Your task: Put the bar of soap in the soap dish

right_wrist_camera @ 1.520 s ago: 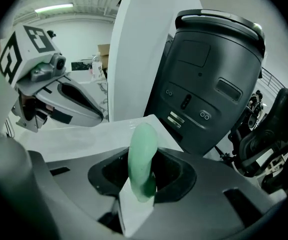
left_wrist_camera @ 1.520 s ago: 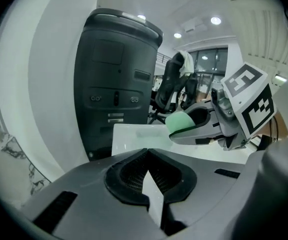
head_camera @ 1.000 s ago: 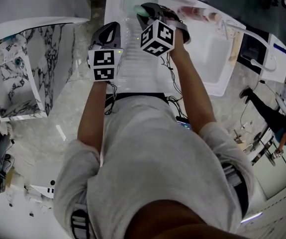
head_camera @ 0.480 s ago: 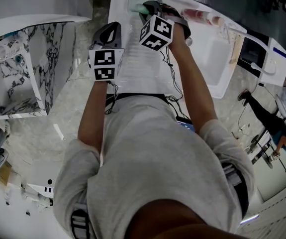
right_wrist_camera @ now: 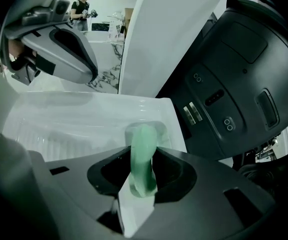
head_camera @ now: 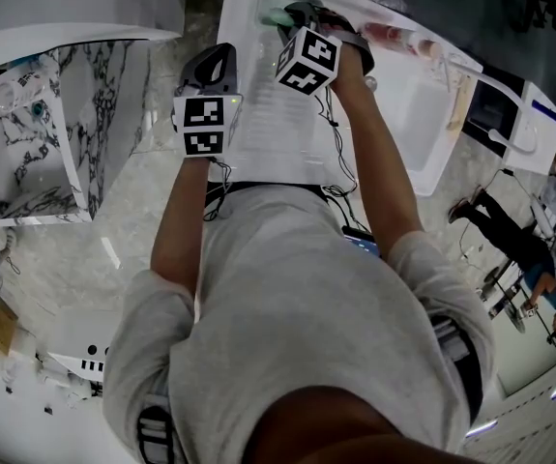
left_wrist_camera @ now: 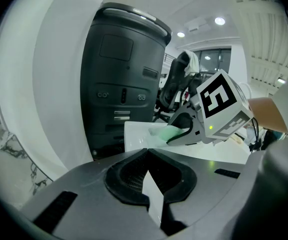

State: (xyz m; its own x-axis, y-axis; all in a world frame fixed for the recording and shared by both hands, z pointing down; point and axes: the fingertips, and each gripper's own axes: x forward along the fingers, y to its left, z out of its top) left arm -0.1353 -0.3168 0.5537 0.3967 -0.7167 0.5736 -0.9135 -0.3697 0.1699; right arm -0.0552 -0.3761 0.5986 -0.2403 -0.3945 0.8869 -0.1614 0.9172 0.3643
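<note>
A pale green bar of soap stands on edge between the jaws of my right gripper, which are opening around it while the pads still touch it. The soap hangs just over the soap dish, a shallow recess at the far left corner of the white sink unit. In the head view the right gripper points steeply down there. My left gripper hovers to its left, shut and empty. In the left gripper view its jaws meet, with the soap and right gripper beyond.
A ridged drainboard runs toward me from the dish, with the sink basin to its right. A large black appliance stands right behind the dish. A marbled panel lies at the left. People move at the far right.
My right gripper has sunk a little toward the dish corner with the soap and rolled slightly. The left gripper has stayed where it was.
</note>
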